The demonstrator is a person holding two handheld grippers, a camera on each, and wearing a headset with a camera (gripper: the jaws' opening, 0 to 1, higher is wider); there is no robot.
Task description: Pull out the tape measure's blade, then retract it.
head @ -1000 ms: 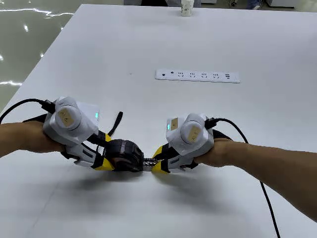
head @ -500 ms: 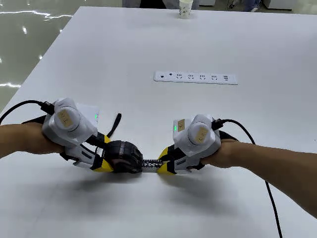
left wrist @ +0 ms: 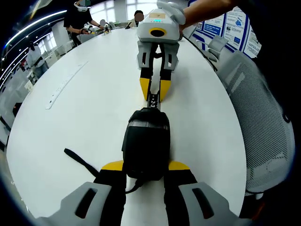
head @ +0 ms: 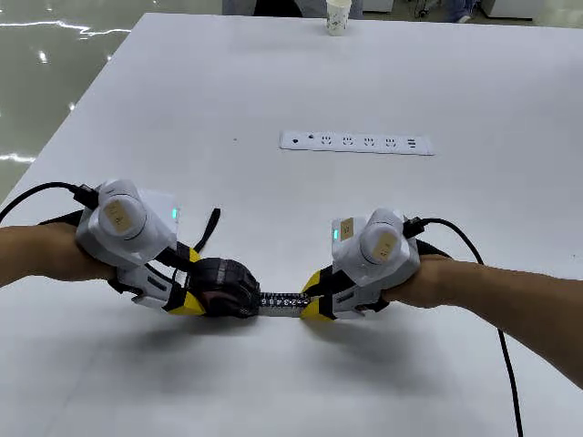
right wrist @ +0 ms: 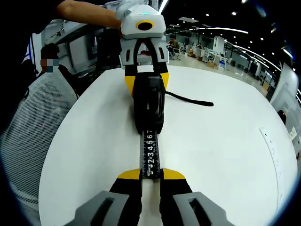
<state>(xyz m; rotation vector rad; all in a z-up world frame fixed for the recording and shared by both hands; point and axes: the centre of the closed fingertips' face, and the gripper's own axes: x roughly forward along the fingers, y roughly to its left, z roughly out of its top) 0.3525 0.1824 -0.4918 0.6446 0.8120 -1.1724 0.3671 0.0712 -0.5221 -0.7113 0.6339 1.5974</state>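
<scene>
Left gripper (head: 196,300) fingers pinch the tape measure (head: 223,287) by its case on the desk (head: 364,73). Right gripper (head: 312,305) fingers pinch the blade (head: 284,299) tip just beyond. The case is likely rigid and hefty, the blade springy and best held at its hook.

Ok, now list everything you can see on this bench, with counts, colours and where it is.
table: one, white, under everything
tape measure: one, black, near edge
blade: one, black with white numbers, short length out
strap: one, black, lying behind the tape measure
power strip: one, white, mid-table
cup: one, white, far edge
left hand-held gripper: one, white with yellow tips, shut on the tape measure
right hand-held gripper: one, same colours, shut on the blade's end
</scene>
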